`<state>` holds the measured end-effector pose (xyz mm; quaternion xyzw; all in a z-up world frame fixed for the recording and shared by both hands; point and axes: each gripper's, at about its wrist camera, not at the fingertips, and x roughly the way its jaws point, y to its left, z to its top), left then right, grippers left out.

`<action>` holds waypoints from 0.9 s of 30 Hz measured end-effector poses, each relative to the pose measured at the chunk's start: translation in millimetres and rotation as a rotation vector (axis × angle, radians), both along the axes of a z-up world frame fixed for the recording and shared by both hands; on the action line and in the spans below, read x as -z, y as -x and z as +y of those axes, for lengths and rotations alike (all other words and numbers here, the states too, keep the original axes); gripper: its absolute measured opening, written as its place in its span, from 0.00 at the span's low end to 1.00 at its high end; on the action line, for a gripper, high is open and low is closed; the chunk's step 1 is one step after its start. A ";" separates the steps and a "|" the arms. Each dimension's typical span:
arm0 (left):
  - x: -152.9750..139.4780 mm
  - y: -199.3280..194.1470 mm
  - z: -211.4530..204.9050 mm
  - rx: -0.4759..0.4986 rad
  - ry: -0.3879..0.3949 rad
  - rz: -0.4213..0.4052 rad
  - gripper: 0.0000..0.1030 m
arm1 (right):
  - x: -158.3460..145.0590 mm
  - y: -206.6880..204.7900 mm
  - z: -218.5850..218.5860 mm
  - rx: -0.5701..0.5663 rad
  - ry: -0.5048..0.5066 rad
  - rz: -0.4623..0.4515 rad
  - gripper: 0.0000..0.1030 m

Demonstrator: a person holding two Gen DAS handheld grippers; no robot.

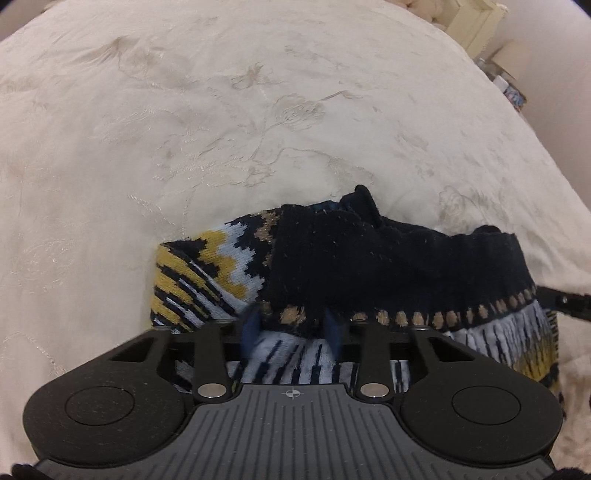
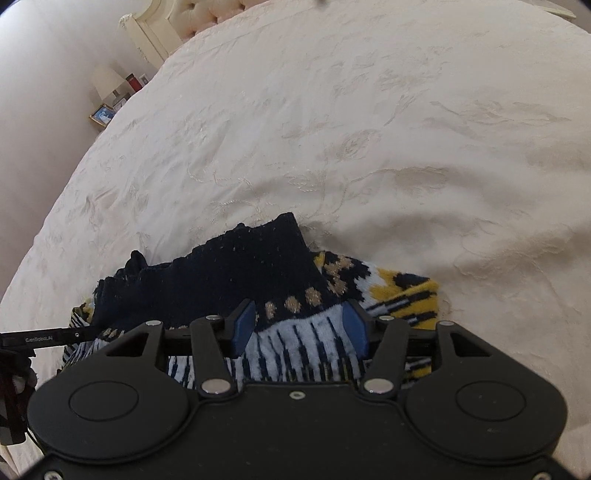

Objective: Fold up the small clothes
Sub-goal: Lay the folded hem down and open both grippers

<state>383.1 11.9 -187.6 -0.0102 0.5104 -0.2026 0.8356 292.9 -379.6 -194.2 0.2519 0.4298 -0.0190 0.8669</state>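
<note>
The blue pads (image 1: 252, 325) of the left gripper (image 1: 293, 328) are seen blurred and set a little apart, with a raised fold of the patterned sock (image 1: 369, 254) between them; whether the pads press on the knit cannot be told from the blur. The pads (image 2: 244, 325) of the right gripper (image 2: 299, 326) are held spread, and the white, dark-striped part of the sock lies in the gap between them, without either pad being clearly pressed against it.

The sock is found lying crumpled and doubled over on the bedspread (image 1: 184, 129), directly under and ahead of both grippers. A navy ribbed cuff is laid on top, edged with a row of tan dots; beneath it a white band with dark vertical dashes is seen, and yellow, white and navy zigzags are shown at the outer ends. In the left wrist view the tip of the right gripper's black finger is visible at the right edge, beside the sock.

The cream bedspread is embroidered with pale floral stems and is lightly creased around the sock. Beyond the bed's edge, a cream headboard post (image 2: 147, 29), a small lamp (image 2: 105, 81) and a framed picture (image 2: 102, 115) are seen against a pale wall.
</note>
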 end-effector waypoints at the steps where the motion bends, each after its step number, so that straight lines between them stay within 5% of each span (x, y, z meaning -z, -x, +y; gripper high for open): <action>1: -1.3 2.2 -1.2 0.003 -0.015 -0.016 0.16 | 1.5 -2.4 0.6 -0.006 0.003 0.006 0.59; 4: -9.1 11.6 -3.5 0.004 -0.039 -0.066 0.09 | 5.1 -6.6 5.1 -0.039 0.004 0.017 0.53; 5: -15.4 17.5 -5.7 0.003 -0.059 -0.101 0.08 | 4.2 -7.3 9.2 -0.059 0.023 0.021 0.24; 6: -23.1 24.3 -8.7 0.012 -0.078 -0.146 0.08 | 1.8 -8.3 14.3 -0.083 0.048 0.026 0.10; 10: -47.9 37.7 -16.8 0.064 -0.117 -0.266 0.08 | -25.1 -0.6 31.7 -0.139 0.108 -0.071 0.07; 13: -36.5 24.4 -16.8 0.037 -0.144 -0.216 0.08 | -32.7 -3.6 31.4 -0.119 0.169 -0.081 0.07; 17: 0.0 1.3 -16.8 -0.029 -0.159 -0.070 0.14 | -4.6 -15.3 15.6 -0.051 0.183 0.030 0.07; 21: 1.7 -1.4 -12.8 -0.074 -0.116 -0.041 0.39 | 9.5 -7.9 1.2 0.013 0.142 0.079 0.17; 22: 0.1 -1.2 -12.6 -0.062 -0.097 -0.022 0.61 | 7.9 -3.5 0.5 0.020 0.147 0.073 0.21; 23: -2.1 -0.9 -13.5 -0.048 -0.085 -0.006 0.84 | 5.3 2.1 -0.4 0.024 0.152 0.062 0.41; 24: -6.4 2.7 -15.4 -0.038 -0.083 -0.005 0.89 | 2.7 8.0 0.6 0.026 0.156 0.050 0.62; 25: -10.7 7.7 -16.9 -0.037 -0.089 -0.017 0.90 | -0.9 12.9 1.4 0.025 0.155 0.034 0.71; 27: -21.2 18.5 -17.8 -0.045 -0.097 -0.042 0.90 | -8.8 22.8 4.4 0.029 0.161 0.004 0.77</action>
